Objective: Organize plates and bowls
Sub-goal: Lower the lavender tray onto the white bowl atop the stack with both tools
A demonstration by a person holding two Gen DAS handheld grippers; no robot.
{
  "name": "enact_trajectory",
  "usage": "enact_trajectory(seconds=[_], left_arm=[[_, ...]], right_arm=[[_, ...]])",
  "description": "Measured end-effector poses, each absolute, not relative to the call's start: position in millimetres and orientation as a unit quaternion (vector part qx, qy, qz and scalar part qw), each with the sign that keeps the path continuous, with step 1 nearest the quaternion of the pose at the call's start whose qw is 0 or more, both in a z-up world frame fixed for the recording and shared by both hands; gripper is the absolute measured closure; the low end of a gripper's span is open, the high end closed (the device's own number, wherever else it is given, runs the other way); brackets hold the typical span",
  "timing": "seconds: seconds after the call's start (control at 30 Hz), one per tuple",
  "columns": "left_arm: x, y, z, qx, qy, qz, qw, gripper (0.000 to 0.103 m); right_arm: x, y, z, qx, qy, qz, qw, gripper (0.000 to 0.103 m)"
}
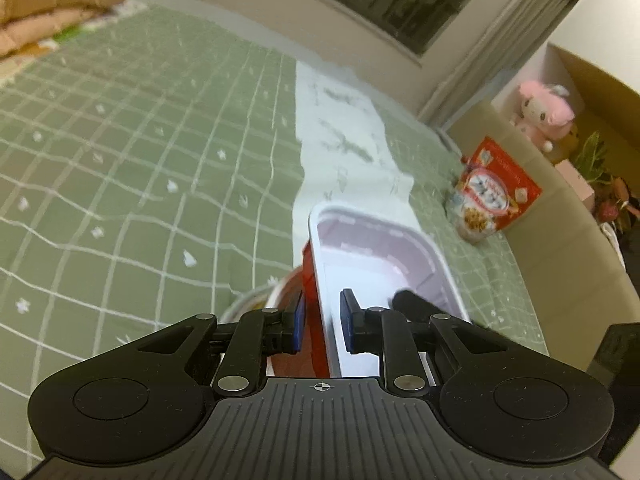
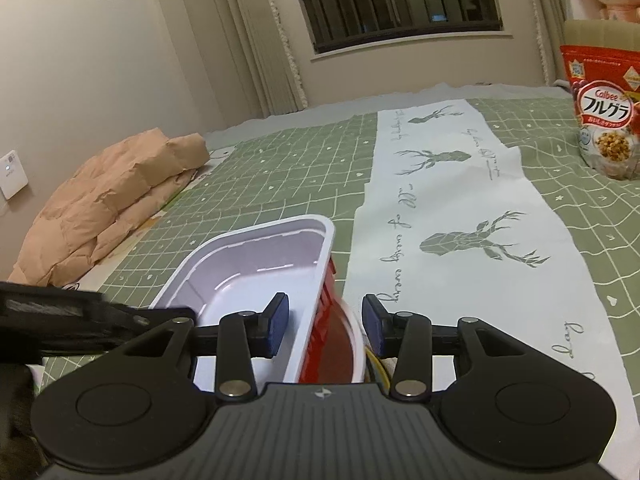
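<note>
Right now I'm straddling a rectangular white-and-red container [image 1: 384, 264] with both grippers, one on each long wall, above the green checked bedspread [image 1: 120, 160].
Left gripper [image 1: 322, 326] is bracketing the left rim; I'm seeing daylight beside both pads, so it's looking released. Right gripper [image 2: 322, 326] is spanning the right wall and a red round bowl [image 2: 340, 356] just beside it, pads not touching, also released. Container is sitting at the edge of the white deer-print cloth [image 2: 460, 208]; cereal bag [image 2: 604, 116] is standing well apart.
</note>
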State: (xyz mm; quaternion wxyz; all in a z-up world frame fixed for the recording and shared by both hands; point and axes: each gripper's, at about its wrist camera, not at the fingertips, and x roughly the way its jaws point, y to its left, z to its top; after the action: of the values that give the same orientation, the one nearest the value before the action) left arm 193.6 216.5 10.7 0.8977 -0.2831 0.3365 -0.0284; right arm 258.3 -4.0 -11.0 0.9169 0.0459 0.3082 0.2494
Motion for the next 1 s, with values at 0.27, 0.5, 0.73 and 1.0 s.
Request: enact_trajectory(seconds=[0.27, 0.5, 0.73, 1.0], left_arm=[[182.8, 217.1, 11.8, -0.262, 0.340, 0.013, 0.903, 0.074], [183.5, 208.4, 13.0, -0.273, 0.339, -0.024, 0.900, 0.076], [198.2, 194.3, 24.0, -0.254, 0.329, -0.035, 0.909, 0.076], [191.7, 200.0, 28.4, -0.262, 0.320, -0.021, 0.910, 0.076]], right_arm=[[245.0, -11.0, -5.5, 0.048, 0.296, 0.257, 0.919, 0.062], [239.7, -14.2, -4.6, 0.031, 0.284, 0.250, 0.925, 0.062], [250.2, -22.3, -7.0, 0.041, 0.292, 0.224, 0.929, 0.062], [238.0, -8.5, 5.5, 0.033, 0.270, 0.268, 0.924, 0.062]])
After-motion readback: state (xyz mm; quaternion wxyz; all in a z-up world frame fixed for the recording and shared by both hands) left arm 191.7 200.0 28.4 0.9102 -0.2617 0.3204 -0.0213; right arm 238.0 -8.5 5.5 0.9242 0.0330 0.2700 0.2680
